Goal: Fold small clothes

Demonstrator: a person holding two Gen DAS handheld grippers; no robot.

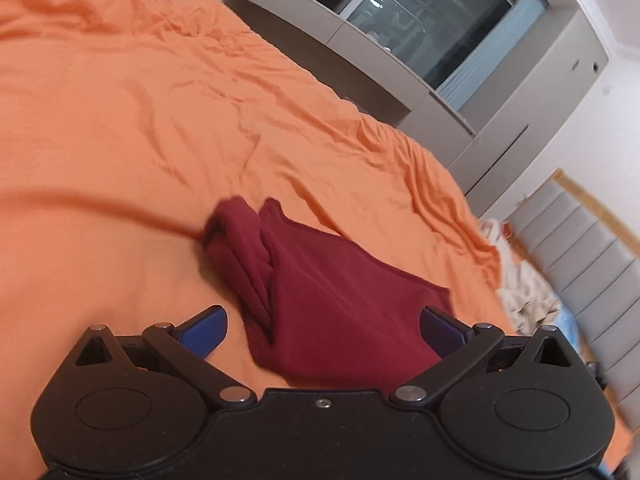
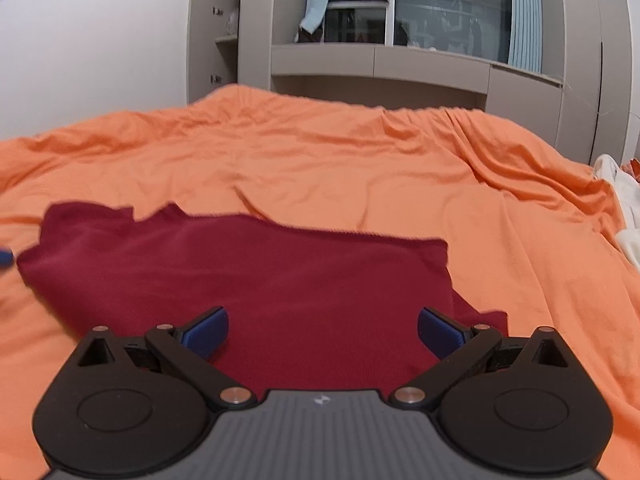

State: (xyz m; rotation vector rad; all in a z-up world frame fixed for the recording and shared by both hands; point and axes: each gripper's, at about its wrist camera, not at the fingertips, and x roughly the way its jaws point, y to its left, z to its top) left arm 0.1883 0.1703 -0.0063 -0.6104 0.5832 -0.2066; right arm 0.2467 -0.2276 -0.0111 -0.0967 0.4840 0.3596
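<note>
A dark red garment (image 1: 320, 280) lies on the orange bed sheet (image 1: 120, 120), partly folded, with a rolled fold along its left side. My left gripper (image 1: 322, 330) is open and empty just above its near edge. In the right wrist view the garment (image 2: 240, 272) lies spread flat on the sheet (image 2: 360, 160). My right gripper (image 2: 322, 332) is open and empty over its near edge. A blue fingertip (image 2: 6, 259) of the left gripper shows at the left edge, by the garment's left end.
A heap of white and cream cloth (image 1: 524, 292) lies at the bed's right side, also in the right wrist view (image 2: 624, 208). A grey padded headboard (image 1: 580, 260) stands right. Grey cabinets and a dark window (image 2: 440, 20) stand beyond the bed.
</note>
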